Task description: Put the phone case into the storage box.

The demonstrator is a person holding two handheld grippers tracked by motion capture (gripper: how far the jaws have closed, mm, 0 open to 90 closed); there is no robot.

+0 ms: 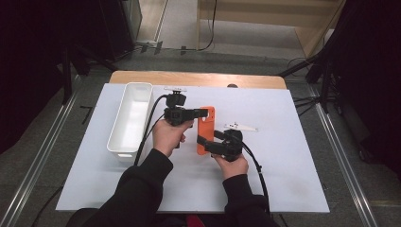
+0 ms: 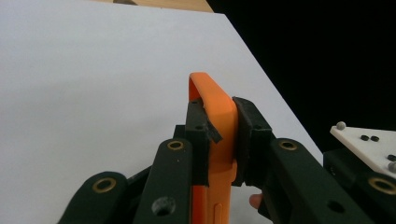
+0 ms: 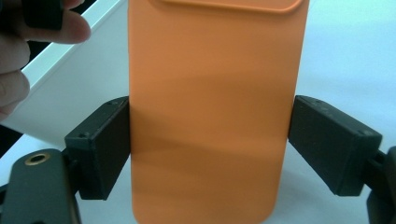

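The orange phone case (image 2: 219,121) is being pinched across its thin edge by the jaws of the left gripper (image 2: 219,135), whose pads are pressing on its front and back near the upper end. In the right gripper view, the same case (image 3: 210,116) is being spanned across its width by the jaws of the right gripper (image 3: 210,149); the left pad is touching the case's side, while contact at the right pad cannot be told for certain. In the high view, the case (image 1: 204,127) is being held between the two grippers above the middle of the white-covered desk (image 1: 283,179), with the left gripper (image 1: 203,112) at its far end and the right gripper (image 1: 202,140) at its near end. A long white bin (image 1: 130,118) is standing to the left, apart from the hands.
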